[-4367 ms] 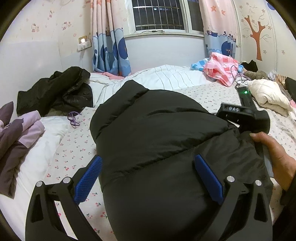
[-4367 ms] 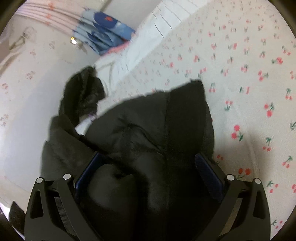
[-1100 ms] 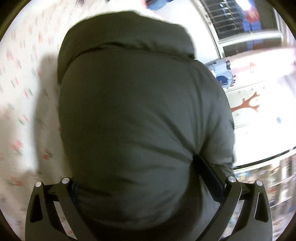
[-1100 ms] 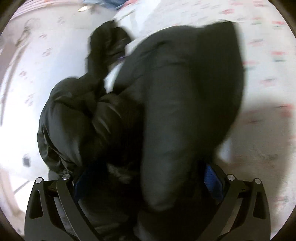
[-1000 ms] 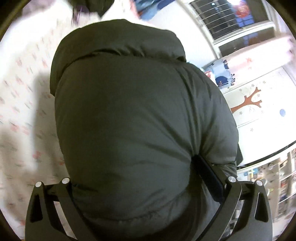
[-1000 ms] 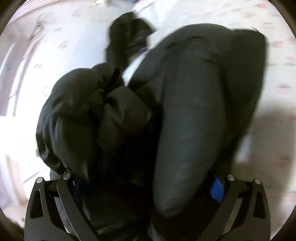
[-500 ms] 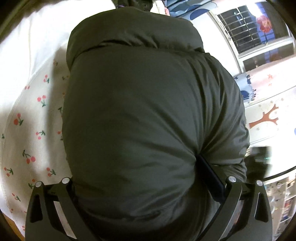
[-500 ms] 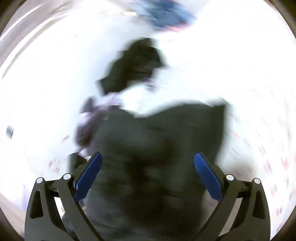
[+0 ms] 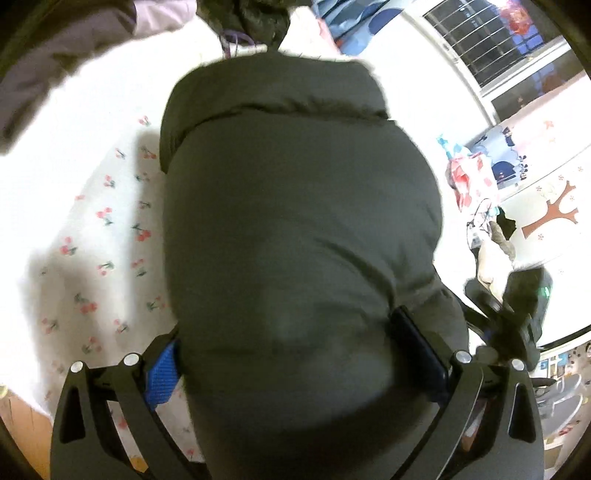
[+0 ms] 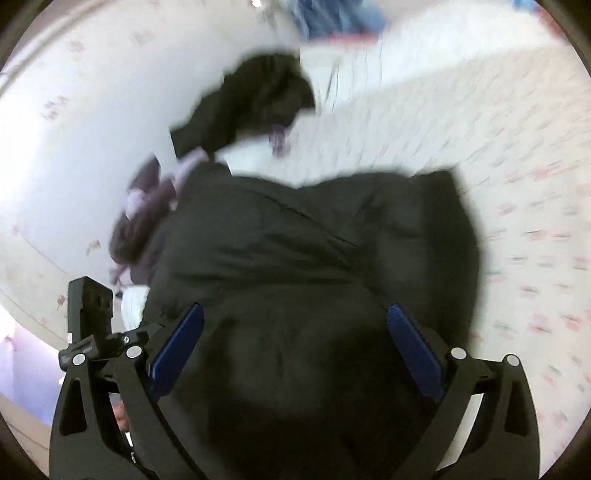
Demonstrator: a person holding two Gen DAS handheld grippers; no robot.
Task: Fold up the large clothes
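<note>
Two grippers bracket one dark, puffy quilted jacket that lies folded into a thick bundle on the white bed sheet printed with small red cherries. In the left wrist view the left gripper has its fingers spread wide, yet the padded bulk fills the whole gap between them: the blue ribbed pad on one side sits against the fabric's edge, and the opposite pad is pressed into the jacket's flank, so this gripper is clamped around the bundle. The jacket's folded-over collar end points away from the camera, toward a heap of black clothing and a purple-grey garment at the far side of the bed. In the right wrist view, which is motion-blurred, the right gripper stands wide apart above the same jacket, both blue pads fully exposed and resting over the dark fabric with nothing pinched between them. The body of the left gripper shows at that view's lower left, and the right gripper appears blurred at the right edge of the left wrist view. A barred window and a brown tree sticker on the wall lie beyond.
</note>
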